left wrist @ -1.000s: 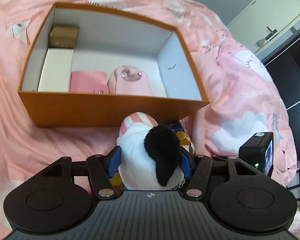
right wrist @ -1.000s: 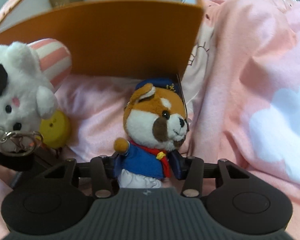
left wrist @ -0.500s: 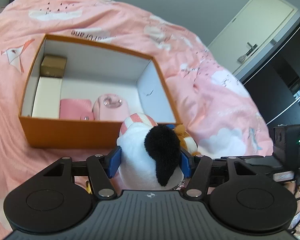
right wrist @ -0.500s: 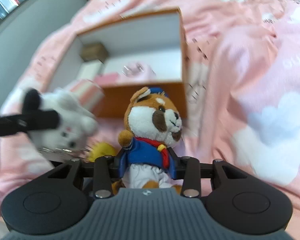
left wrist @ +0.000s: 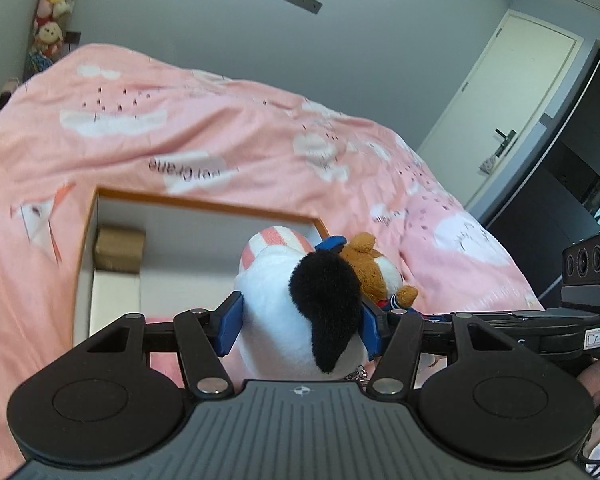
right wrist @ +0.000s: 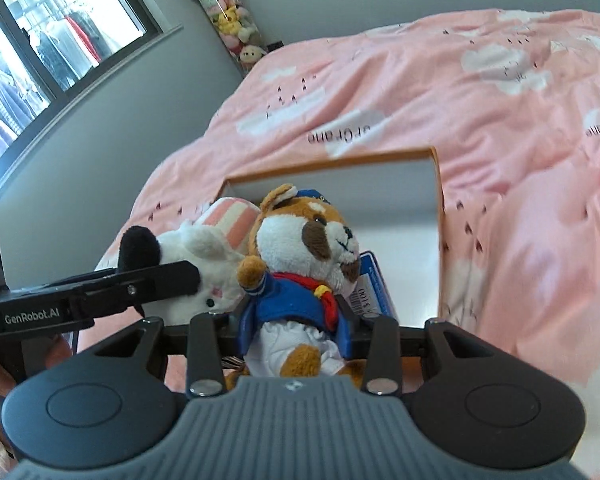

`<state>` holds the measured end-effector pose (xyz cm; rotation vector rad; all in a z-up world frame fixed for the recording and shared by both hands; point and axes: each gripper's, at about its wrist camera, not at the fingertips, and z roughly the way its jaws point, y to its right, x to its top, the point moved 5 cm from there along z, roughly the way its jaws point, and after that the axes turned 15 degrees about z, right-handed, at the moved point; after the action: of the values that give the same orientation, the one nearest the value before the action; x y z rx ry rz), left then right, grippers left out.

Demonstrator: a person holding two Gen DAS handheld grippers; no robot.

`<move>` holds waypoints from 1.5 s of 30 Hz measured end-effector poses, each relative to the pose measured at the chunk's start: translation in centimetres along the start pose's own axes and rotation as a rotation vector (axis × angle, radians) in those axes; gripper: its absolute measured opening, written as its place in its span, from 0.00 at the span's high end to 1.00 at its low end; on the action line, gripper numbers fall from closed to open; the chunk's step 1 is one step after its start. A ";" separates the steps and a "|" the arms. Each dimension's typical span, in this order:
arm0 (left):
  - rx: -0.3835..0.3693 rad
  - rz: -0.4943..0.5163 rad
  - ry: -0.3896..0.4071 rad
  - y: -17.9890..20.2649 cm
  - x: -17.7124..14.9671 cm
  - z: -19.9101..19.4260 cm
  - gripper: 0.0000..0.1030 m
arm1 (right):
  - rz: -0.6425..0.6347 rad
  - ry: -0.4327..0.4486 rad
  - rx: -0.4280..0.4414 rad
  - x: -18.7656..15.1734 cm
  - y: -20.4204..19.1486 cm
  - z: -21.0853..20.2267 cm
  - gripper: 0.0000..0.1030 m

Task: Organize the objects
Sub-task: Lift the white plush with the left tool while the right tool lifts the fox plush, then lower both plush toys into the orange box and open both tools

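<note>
Presently, an entry for two plush toys in transit to the orange box (left wrist: 204, 202), which sits on the pink bed (left wrist: 140, 128).

Item one: white plush with a black ear (left wrist: 300, 304), lower centre of the left wrist view. The left gripper (left wrist: 300, 322) has its jaws fairly wide yet pressed on the toy's flanks; we hold it above the box's near side. A metal keyring hangs below it, mostly hidden.

Item two: brown dog plush in a blue sailor coat (right wrist: 300, 280), lower centre of the right wrist view. The right gripper (right wrist: 296, 330) has its jaws partly closed on the coat at waist level. A paper tag (right wrist: 370, 290) trails to its right.

Contents already boxed: a small brown carton (left wrist: 119, 250) in the far left corner; the rest is hidden behind the toys.

Handling notes, our judgement: the toys touch shoulder to shoulder, so we should part them before lowering. Aim each at bare white floor, clear of the carton. Lower until the plush rests, then open; soft bodies spring back and may tip. Mind the tag and keyring catching on the rim.
</note>
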<state>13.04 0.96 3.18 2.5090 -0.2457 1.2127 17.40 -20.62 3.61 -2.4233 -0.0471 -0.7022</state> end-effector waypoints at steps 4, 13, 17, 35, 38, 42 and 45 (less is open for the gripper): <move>0.020 0.008 0.003 -1.8 1.5 1.7 0.35 | -0.013 0.015 0.003 2.3 -0.3 2.1 0.60; 0.091 0.024 -0.052 -6.4 2.9 6.5 0.35 | 0.066 -0.029 0.010 6.5 0.4 8.2 0.60; 0.109 0.041 -0.102 -7.7 2.6 9.2 0.35 | 0.114 -0.082 0.004 7.8 1.5 11.7 0.60; 0.122 0.151 -0.287 -9.5 -1.6 14.7 0.37 | 0.198 -0.287 -0.016 7.4 4.2 20.6 0.60; 0.113 0.132 -0.294 -9.9 -1.7 15.0 0.36 | 0.208 -0.301 -0.016 7.1 4.4 21.5 0.60; 0.108 0.091 -0.313 -10.5 -1.9 15.0 0.33 | 0.219 -0.321 -0.011 6.4 4.8 22.5 0.57; 0.113 0.090 -0.298 -10.7 -2.0 14.6 0.30 | 0.196 -0.307 -0.012 6.4 4.6 22.3 0.55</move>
<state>25.59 5.36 -9.20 2.8021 -0.3756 0.9010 34.33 -12.56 -10.73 -2.4843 0.0709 -0.2404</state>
